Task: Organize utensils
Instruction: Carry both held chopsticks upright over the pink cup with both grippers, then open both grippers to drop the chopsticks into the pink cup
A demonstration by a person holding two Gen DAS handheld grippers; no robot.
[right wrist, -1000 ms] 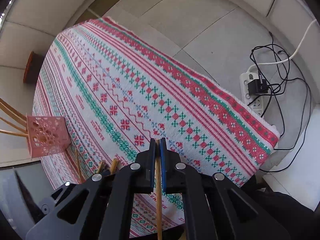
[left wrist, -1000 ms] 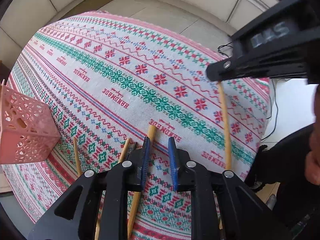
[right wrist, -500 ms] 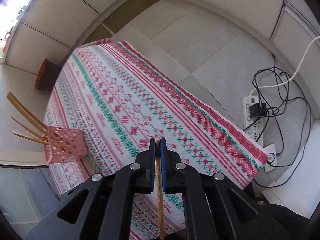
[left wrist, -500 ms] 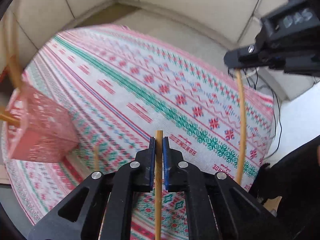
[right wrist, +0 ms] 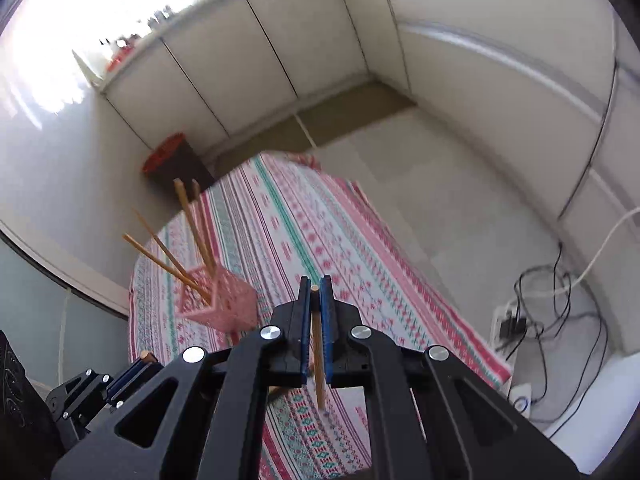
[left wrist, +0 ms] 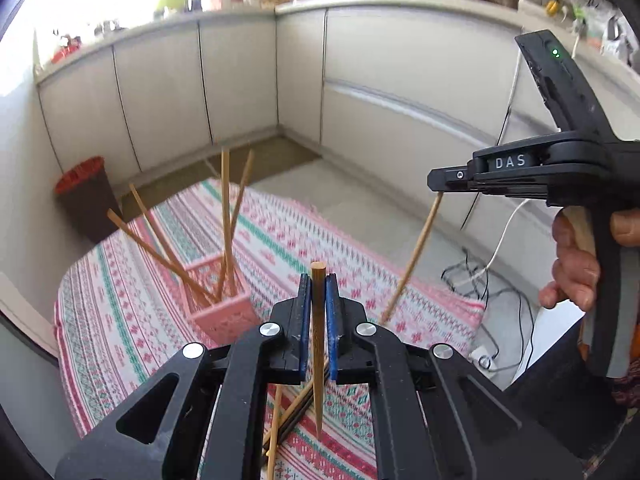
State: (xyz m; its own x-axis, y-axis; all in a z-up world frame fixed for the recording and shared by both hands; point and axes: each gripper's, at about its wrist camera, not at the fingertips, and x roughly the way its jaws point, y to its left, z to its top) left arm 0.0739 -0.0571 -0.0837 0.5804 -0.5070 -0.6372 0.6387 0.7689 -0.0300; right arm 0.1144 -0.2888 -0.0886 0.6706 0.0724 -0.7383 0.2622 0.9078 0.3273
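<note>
Chopsticks: several stand in the pink perforated plastic basket (left wrist: 218, 304); left tongs (left wrist: 318, 300) and right tongs (right wrist: 316, 300) each clamp one wooden chopstick (left wrist: 319, 344); a few loose sticks (left wrist: 276, 432) lie beside the basket.

A patterned tablecloth (left wrist: 280, 236) in red, green and white bands covers the table. Beyond its far edge lies a pale tiled floor (right wrist: 448, 200) with a strip of brown mat (right wrist: 352, 112) along the base of white cabinet doors (left wrist: 240, 80). A dark bin with a red rim (left wrist: 86, 196) stands on the floor by the cabinets, past the table's far left corner. To the right of the table, a white power strip (right wrist: 508, 320) lies on the floor among tangled black cables (right wrist: 560, 300), and a white cord (right wrist: 608, 240) runs up towards the wall. The countertop (left wrist: 400, 0) above carries blurred bottles and plants.
</note>
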